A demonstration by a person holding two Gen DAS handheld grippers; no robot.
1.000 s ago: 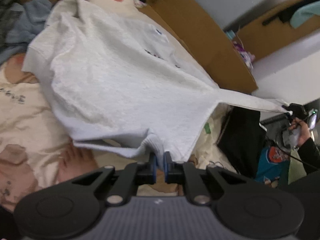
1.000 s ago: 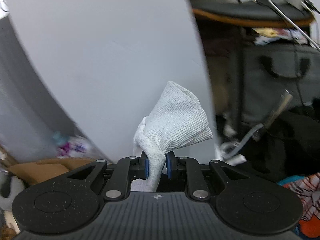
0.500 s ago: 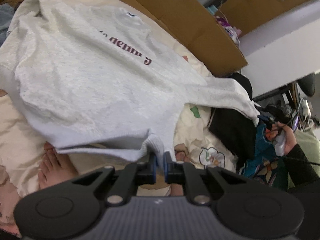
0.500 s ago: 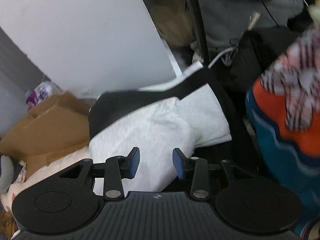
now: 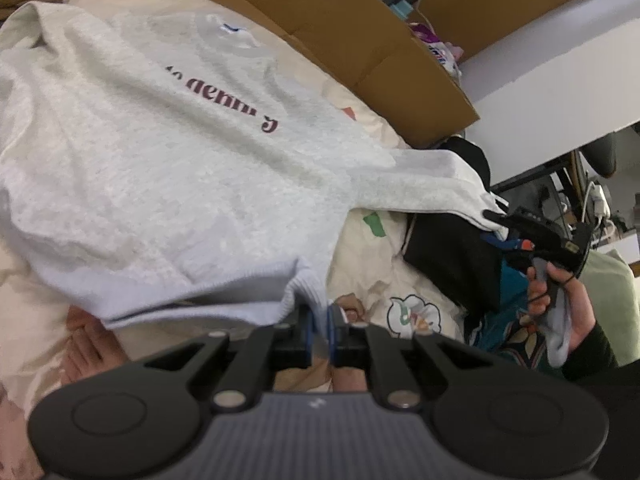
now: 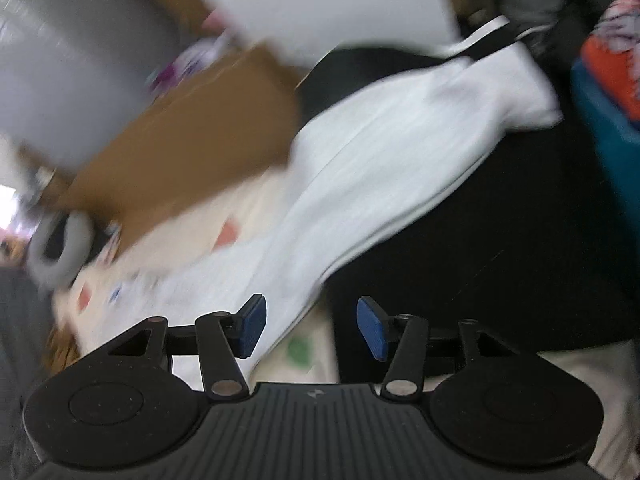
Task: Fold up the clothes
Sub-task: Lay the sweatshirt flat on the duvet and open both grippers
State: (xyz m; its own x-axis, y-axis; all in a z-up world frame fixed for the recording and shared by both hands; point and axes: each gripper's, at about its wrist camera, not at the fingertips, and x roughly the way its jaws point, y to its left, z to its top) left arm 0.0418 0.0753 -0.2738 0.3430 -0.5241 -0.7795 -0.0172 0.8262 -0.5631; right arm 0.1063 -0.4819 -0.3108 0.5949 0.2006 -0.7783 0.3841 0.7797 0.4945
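Note:
A light grey sweatshirt [image 5: 192, 168] with dark red lettering lies spread on the bed, chest side up. My left gripper [image 5: 319, 320] is shut on its ribbed hem, which it holds slightly raised. One sleeve [image 5: 432, 188] stretches right onto a black garment [image 5: 452, 264]. In the right wrist view that sleeve [image 6: 392, 152] lies loose ahead of my right gripper [image 6: 310, 328], whose jaws are opening with nothing between the blue pads. The right gripper [image 5: 536, 236] also shows in the left wrist view, held by a hand just past the sleeve's cuff.
The bed has a cream sheet [image 5: 384, 280] with cartoon prints. Cardboard boxes [image 5: 360, 40] line its far side. More clothes lie at the right, among them a teal and orange piece [image 6: 604, 68]. Bare toes [image 5: 90, 344] rest on the sheet below the hem.
The right gripper let go of the sleeve cuff, opened and dropped toward the bed. The sleeve, earlier stretched in the air, now lies on the black garment. The left gripper kept its hold.

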